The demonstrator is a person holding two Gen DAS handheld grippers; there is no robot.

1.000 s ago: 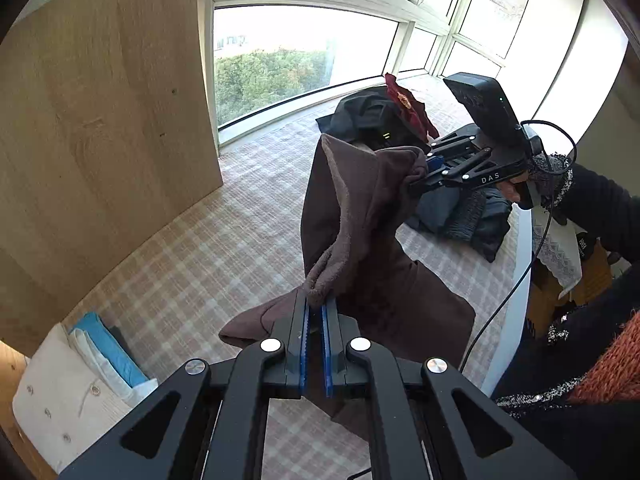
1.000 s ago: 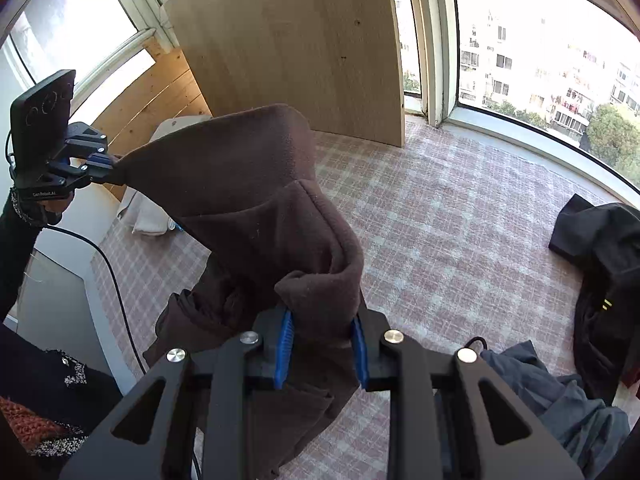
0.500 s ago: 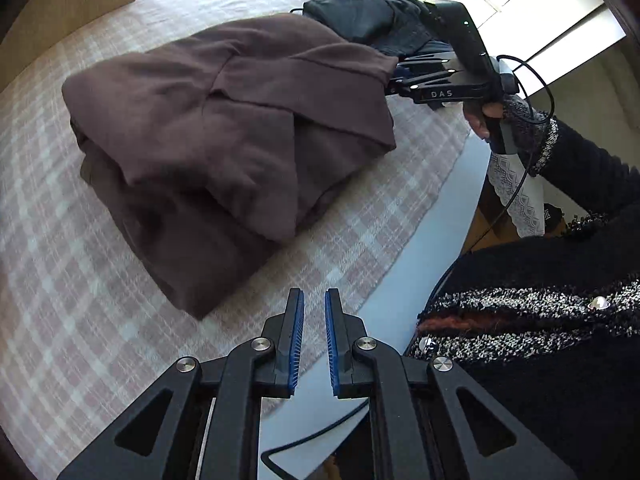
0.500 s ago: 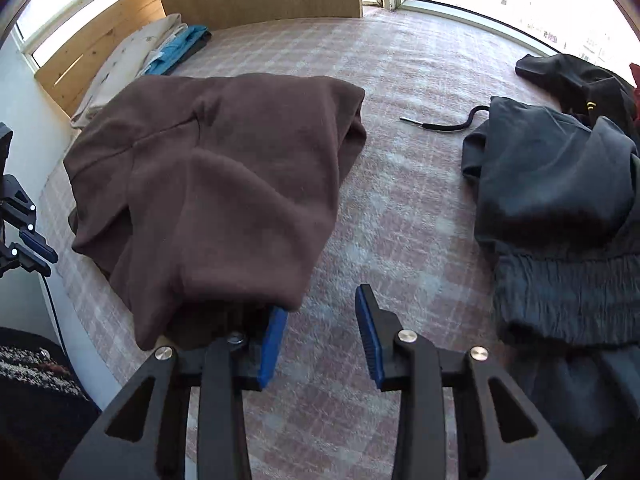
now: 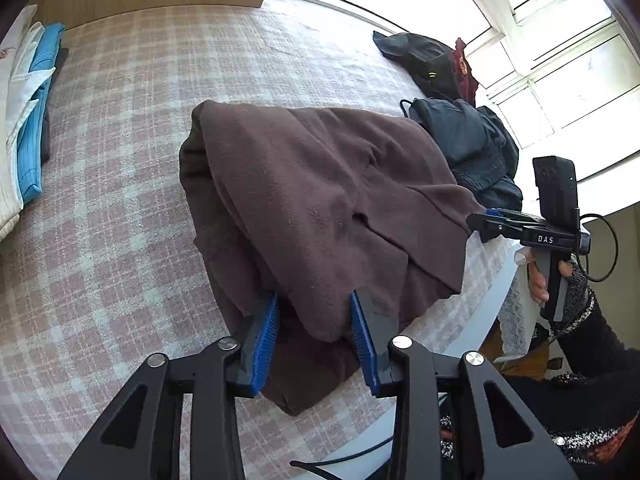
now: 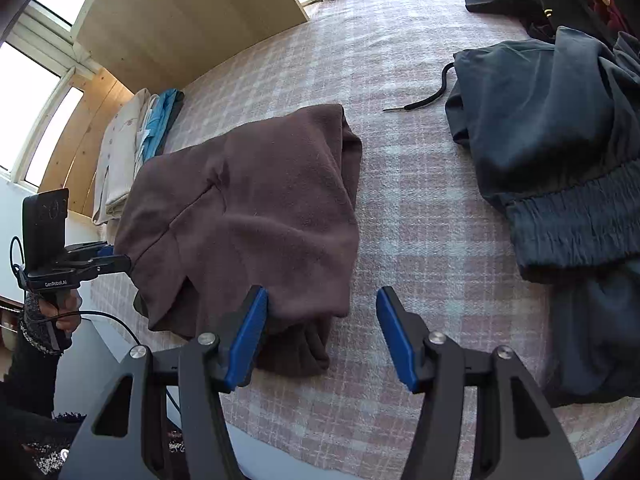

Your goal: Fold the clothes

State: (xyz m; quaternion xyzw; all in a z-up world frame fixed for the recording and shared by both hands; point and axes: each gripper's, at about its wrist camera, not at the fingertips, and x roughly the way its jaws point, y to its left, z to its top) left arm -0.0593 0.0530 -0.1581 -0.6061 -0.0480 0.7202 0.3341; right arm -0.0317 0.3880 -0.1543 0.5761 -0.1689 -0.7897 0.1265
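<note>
The brown garment lies folded on the checked bed. Both hand-held grippers, left and right, stand open at its near edge; closing unevenly could drag the fold apart.

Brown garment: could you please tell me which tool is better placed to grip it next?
Left, probably: the open left tool has a fold of the brown garment between its fingers, while the open right tool gapes mostly over the plaid cover.

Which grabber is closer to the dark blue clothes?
Right. The right gripper sits between the brown garment and the dark blue clothes; the left gripper is at the brown garment's far side.
</note>
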